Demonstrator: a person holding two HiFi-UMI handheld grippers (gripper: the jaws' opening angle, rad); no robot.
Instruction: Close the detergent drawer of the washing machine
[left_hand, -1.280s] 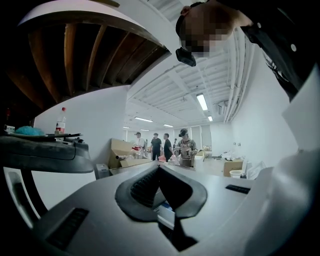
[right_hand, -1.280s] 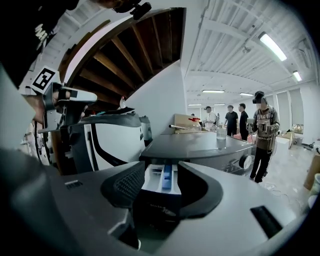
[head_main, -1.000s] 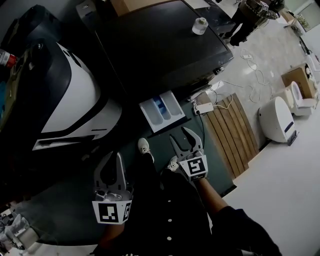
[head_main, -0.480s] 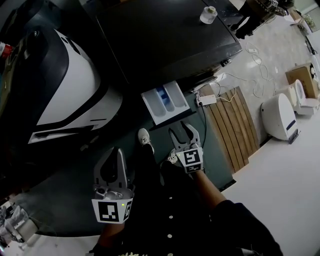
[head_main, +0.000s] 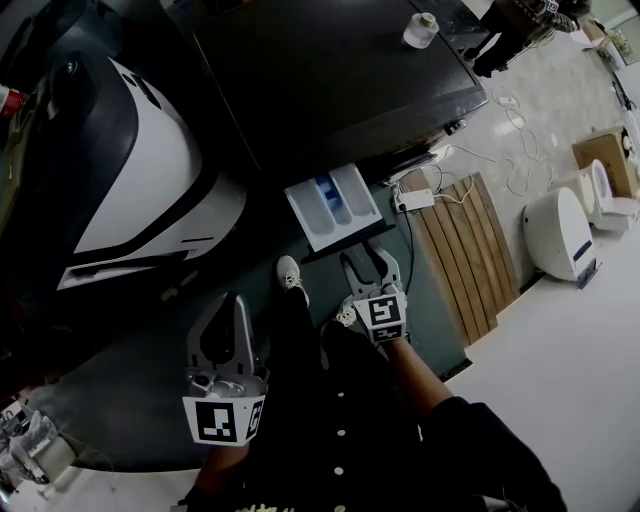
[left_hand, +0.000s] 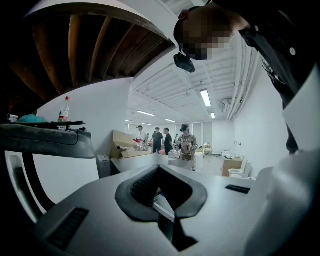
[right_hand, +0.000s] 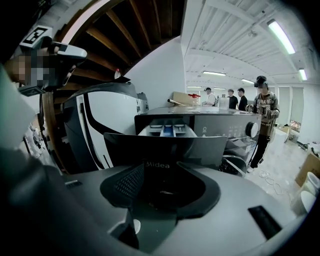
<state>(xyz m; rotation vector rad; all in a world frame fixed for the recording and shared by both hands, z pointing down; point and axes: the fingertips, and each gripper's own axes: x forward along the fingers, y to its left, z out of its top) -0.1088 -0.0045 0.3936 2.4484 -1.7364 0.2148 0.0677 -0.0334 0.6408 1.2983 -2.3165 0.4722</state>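
Right gripper (head_main: 369, 261) nearer now — fingers wide apart, empty — tips at front of open detergent drawer (head_main: 335, 205)

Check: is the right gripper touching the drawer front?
Cannot tell. The right gripper view puts the open right gripper right at the drawer front; neither it nor the head view shows contact or a gap.

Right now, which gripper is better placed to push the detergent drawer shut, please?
The right gripper: its open jaws sit at the front of the detergent drawer; left gripper hangs farther back.
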